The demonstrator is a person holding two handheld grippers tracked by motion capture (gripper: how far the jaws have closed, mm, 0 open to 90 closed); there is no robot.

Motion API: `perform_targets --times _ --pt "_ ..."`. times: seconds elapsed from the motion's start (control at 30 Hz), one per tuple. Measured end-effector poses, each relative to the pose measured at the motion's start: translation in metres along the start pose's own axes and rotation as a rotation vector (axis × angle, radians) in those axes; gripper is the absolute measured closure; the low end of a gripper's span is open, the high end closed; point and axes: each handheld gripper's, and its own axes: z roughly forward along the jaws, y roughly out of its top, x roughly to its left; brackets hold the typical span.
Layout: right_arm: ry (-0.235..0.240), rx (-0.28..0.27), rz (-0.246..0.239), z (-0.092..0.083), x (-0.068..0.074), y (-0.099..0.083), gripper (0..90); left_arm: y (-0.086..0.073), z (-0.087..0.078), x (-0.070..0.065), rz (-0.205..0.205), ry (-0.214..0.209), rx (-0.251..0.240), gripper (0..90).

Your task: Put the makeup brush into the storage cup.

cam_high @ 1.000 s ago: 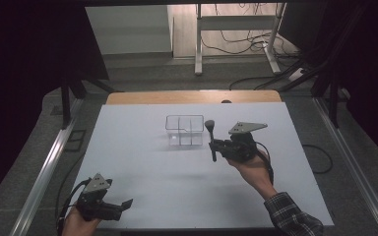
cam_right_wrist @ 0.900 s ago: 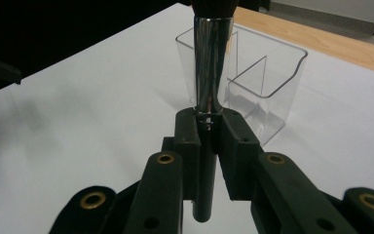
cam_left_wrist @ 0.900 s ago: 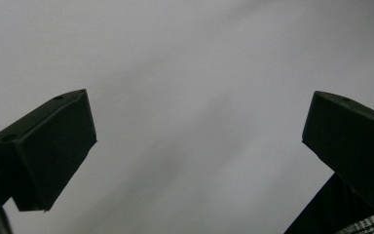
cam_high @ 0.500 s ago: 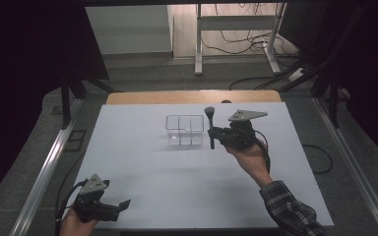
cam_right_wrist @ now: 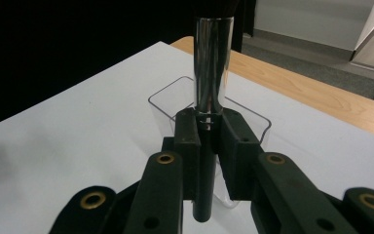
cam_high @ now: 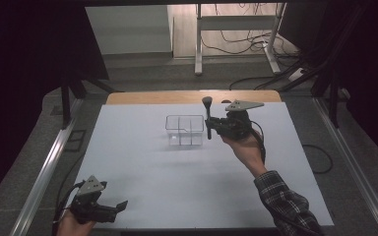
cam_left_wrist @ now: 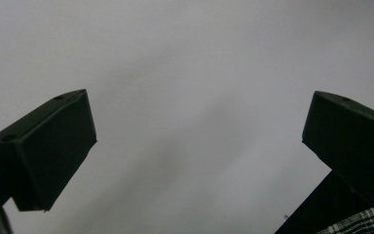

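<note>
We count one brush (cam_high: 207, 117), one clear box (cam_high: 184, 130) and two grippers on the white table (cam_high: 142, 162). The box is split into compartments; we see nothing inside them. The brush has a dark bristle head at the top, a shiny silver ferrule (cam_right_wrist: 213, 63) below it and a slim black handle. It stands upright in the right gripper (cam_high: 210, 124), whose jaws are clamped on the handle just under the ferrule. It hangs in the air just beside the box's right wall, with the box right behind it in the right gripper view. The left gripper (cam_high: 119, 205) rests at the table's near left corner, well apart from the box, with its jaws wide apart and nothing between them.
</note>
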Motion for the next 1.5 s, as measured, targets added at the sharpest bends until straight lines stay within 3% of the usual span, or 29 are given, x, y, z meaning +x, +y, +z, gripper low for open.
perform_targets --times 0.67,1.5 --pt "-0.033 -0.014 -0.002 0.025 -0.009 0.013 78.1 0.0 0.0 -0.001 -0.013 -0.027 -0.008 0.0" --pt "-0.062 -0.022 -0.001 0.044 -0.018 0.023 78.1 0.0 -0.002 -0.003 -0.021 -0.059 -0.016 0.0"
